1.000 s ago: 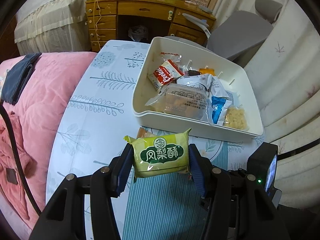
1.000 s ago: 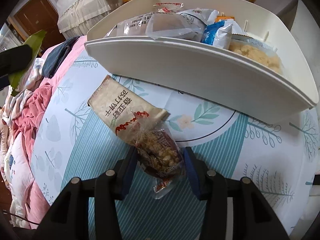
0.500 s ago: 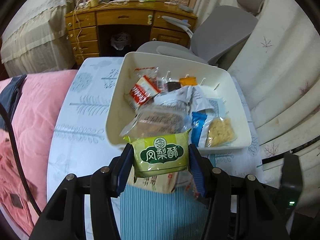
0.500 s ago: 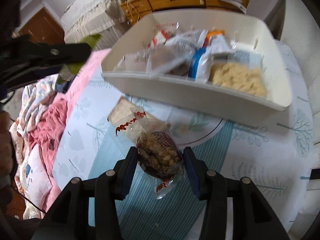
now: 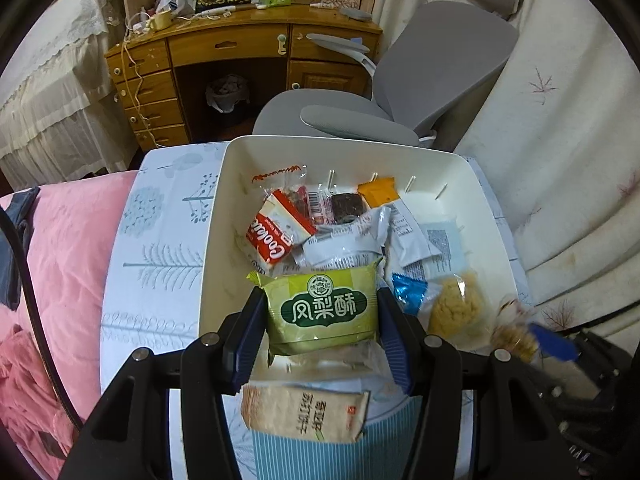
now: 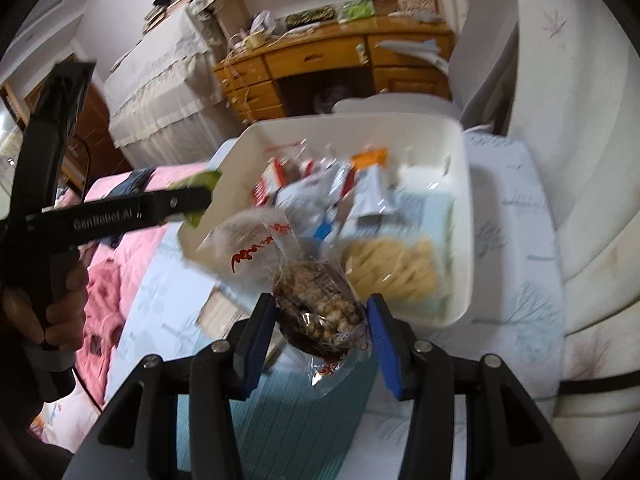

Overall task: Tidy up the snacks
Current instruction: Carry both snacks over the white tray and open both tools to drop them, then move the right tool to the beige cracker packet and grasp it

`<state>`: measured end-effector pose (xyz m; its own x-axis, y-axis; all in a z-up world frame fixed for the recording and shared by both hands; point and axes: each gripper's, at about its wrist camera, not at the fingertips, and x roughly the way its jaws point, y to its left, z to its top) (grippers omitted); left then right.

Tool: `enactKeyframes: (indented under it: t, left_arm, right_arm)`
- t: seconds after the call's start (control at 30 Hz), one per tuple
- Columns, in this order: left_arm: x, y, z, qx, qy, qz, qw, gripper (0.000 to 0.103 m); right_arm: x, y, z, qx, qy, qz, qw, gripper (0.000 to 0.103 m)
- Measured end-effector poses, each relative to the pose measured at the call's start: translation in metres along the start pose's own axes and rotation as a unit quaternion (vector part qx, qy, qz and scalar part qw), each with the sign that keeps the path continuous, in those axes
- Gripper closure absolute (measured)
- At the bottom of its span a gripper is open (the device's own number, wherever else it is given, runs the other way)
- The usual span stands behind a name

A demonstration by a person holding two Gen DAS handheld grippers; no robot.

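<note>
Both packets are up off the table and over the white bin [image 5: 212,240]. The left gripper [image 5: 322,316] has its jaws clamped on the green pineapple-cake packet [image 5: 324,308], holding it by its two short sides above the bin's near edge. The right gripper [image 6: 320,320] is closed on a clear bag of nut brittle [image 6: 320,312] near the bin's near-right corner, its loose printed end flopping forward. Both look light; I'd guess the green one is a soft pillow pack around a crumbly cake, so a gentle squeeze at the sides suits it, while the slick, crinkly film of the clear bag could slip, so it is best held across its bulky middle. A tan cracker packet [image 5: 304,412] lies on the leaf-print tablecloth [image 5: 156,264] just before the bin. Beyond stand a grey chair [image 5: 440,60] and a wooden desk [image 5: 240,52], with pink bedding [image 5: 52,260] along the table's left edge.
</note>
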<state>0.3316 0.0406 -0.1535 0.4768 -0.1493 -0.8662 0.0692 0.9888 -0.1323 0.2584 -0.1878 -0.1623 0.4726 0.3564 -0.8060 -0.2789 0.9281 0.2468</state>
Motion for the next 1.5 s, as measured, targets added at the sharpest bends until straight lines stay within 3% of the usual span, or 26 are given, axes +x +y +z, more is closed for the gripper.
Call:
enactKeyframes:
  t: [0.23,0.47,0.5,0.57,0.67,0.77,0.83,0.9,1.1,1.17,1.5]
  left_arm:
    - [0.025,0.02,0.026,-0.015,0.019,0.002,0.9997,0.05]
    - [0.051,0.035,0.039,-0.022,0.053,0.004,0.9983,0.05]
    - [0.052,0.036,0.039,-0.026,0.057,0.001,0.998,0.05]
    - [0.055,0.04,0.038,-0.039,0.065,-0.01,0.9971,0.05]
    - [0.054,0.04,0.036,-0.046,0.067,-0.023,0.9964,0.048]
    - [0.047,0.039,0.034,-0.046,0.061,-0.028,0.9967,0.045]
    - [0.041,0.04,0.032,-0.05,0.055,-0.033,0.9967,0.033]
    - [0.033,0.042,0.03,-0.053,0.049,-0.033,0.9968,0.03]
    - [0.006,0.047,0.011,-0.064,0.033,-0.031,0.9969,0.024]
    - [-0.003,0.049,0.0,-0.066,0.031,-0.023,0.9971,0.023]
    - [-0.033,0.067,-0.066,-0.098,0.043,-0.011,0.9942,0.012]
  right_arm:
    - [0.021,-0.016,0.019,0.016,-0.008,-0.034,0.999,0.055]
    - [0.036,-0.02,0.024,0.034,-0.002,-0.04,0.999,0.054]
    - [0.036,-0.02,0.024,0.036,-0.004,-0.037,0.999,0.052]
    - [0.037,-0.019,0.024,0.038,-0.005,-0.04,0.998,0.035]
    - [0.034,-0.015,0.023,0.035,-0.011,-0.036,0.999,0.034]
    - [0.031,-0.009,0.023,0.029,-0.015,-0.027,0.999,0.034]
    - [0.028,-0.005,0.021,0.021,-0.015,-0.024,0.999,0.034]
    - [0.026,0.0,0.019,0.015,-0.014,-0.02,1.0,0.034]
    - [0.017,0.02,0.009,-0.007,-0.016,0.008,1.0,0.031]
    - [0.014,0.026,0.005,-0.015,-0.019,0.019,1.0,0.024]
    - [0.023,0.072,-0.02,-0.096,-0.004,0.046,0.994,0.023]
